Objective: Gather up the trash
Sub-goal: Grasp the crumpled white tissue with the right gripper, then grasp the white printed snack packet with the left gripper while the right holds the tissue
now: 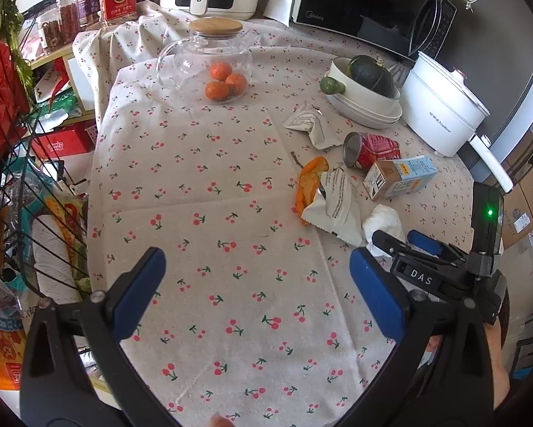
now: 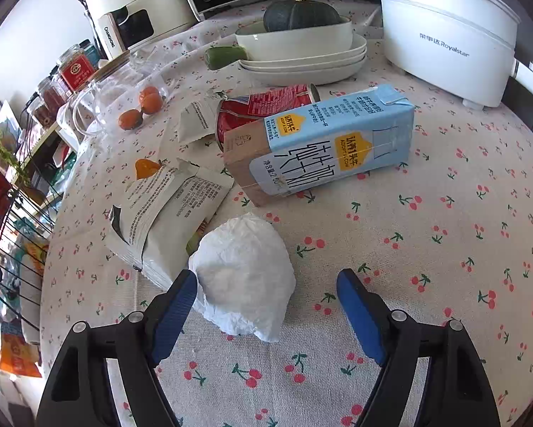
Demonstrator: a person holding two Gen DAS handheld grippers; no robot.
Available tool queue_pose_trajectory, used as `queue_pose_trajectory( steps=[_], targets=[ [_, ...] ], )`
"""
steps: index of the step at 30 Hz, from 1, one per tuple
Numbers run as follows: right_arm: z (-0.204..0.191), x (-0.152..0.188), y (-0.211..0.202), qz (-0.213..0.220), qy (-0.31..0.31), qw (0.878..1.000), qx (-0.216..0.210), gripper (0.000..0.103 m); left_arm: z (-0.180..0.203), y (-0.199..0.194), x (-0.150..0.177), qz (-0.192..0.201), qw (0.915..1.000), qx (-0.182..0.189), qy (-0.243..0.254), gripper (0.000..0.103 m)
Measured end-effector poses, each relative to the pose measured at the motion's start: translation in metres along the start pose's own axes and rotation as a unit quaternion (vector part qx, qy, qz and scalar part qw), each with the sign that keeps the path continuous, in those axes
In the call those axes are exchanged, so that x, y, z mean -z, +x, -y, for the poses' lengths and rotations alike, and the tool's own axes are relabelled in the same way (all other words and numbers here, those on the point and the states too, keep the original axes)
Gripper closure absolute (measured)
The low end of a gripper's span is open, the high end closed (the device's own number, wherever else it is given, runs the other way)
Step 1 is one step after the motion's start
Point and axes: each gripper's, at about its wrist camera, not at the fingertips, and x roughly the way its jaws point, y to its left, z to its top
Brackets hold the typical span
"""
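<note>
Left gripper pose: the left gripper (image 1: pixel 257 284) pointed steeply down at the cherry-print tablecloth (image 1: pixel 202 185), over a bare stretch near the table's front edge, to the left of the trash cluster.
Left gripper jaws: spread wide, nothing between the blue pads (image 1: pixel 142 284); only cloth showed in the gap.
Right gripper pose: the right gripper (image 2: pixel 266 284) also angled steeply down, low over the cloth on the right side of the table; in the left wrist view its black body appeared just beside the left gripper's right finger.
Right gripper jaws: parted, straddling the near part of the crumpled white tissue (image 2: pixel 243 277). The left pad (image 2: pixel 175 306) sat at the tissue's edge, touching or just short of it, I could not tell which; the right pad stood clear of the tissue with cloth showing between. Not pinching.
Tissue: on the cloth, in front of the milk carton (image 2: pixel 323 146) and just right of the torn white wrapper (image 2: pixel 166 213).
Milk carton: lying on its side, leaning against the red can (image 2: pixel 262 105) behind it.
Other trash: orange peel (image 2: pixel 146 168) tucked at the wrapper's far end; a second crumpled packet (image 2: pixel 197 121) farther back.
Behind the trash: stacked white dishes (image 2: pixel 302 60) holding a dark green squash (image 2: pixel 300 16), a white electric pot (image 2: pixel 447 32), and a glass jug (image 1: pixel 204 60) with mandarins (image 1: pixel 227 83) seen through it.
</note>
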Motion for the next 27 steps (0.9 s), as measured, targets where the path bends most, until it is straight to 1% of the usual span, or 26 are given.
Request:
queue_pose_trajectory(
  steps=[1,3,4,5,6,8,11,15,18,21,23,24,27],
  targets=[
    [-0.002,0.001,0.0,0.007,-0.015,1.0,0.006,0.033,0.001,0.001,0.0,0.0,1.0,-0.001,0.003,0.0],
    [-0.005,0.002,0.001,0.015,-0.047,0.999,0.018,0.054,0.003,0.004,0.002,0.001,1.0,-0.002,0.007,0.0],
    [-0.005,0.002,0.001,0.015,-0.057,0.998,0.019,0.06,0.005,0.006,0.002,0.001,0.9999,0.001,0.01,0.0],
    [-0.002,0.001,0.0,0.013,-0.061,0.998,0.013,0.071,0.008,0.008,0.003,0.0,0.9999,0.004,0.015,0.0],
    [0.002,0.001,-0.002,0.007,-0.059,0.998,0.005,0.077,0.013,0.011,0.003,0.0,0.9998,0.006,0.021,0.0],
    [0.011,0.0,-0.009,0.001,-0.052,0.999,0.004,0.078,0.023,0.014,0.004,0.007,0.9991,0.009,0.041,0.0],
    [0.028,-0.001,-0.023,0.001,-0.047,0.999,0.021,0.078,0.042,0.022,0.004,0.01,0.9971,0.009,0.075,0.0],
    [0.061,-0.003,-0.044,-0.004,-0.008,1.0,0.029,0.078,0.066,0.034,0.0,0.014,0.9939,0.023,0.107,0.0],
    [0.084,-0.003,-0.06,-0.01,0.009,0.999,0.038,0.078,0.085,0.045,-0.003,0.006,0.989,0.02,0.146,0.0],
    [0.102,-0.004,-0.075,-0.013,0.017,0.999,0.039,0.078,0.102,0.057,-0.003,0.001,0.9832,0.006,0.183,0.0],
    [0.112,-0.004,-0.084,-0.015,0.016,0.999,0.043,0.078,0.111,0.068,-0.004,-0.009,0.9815,-0.014,0.191,0.0],
    [0.116,-0.003,-0.088,-0.017,0.015,0.999,0.048,0.078,0.113,0.073,-0.006,-0.015,0.9819,-0.019,0.188,0.0],
    [0.126,-0.002,-0.097,-0.022,0.018,0.998,0.049,0.078,0.119,0.085,-0.01,-0.026,0.9854,-0.018,0.168,0.0]
  ],
)
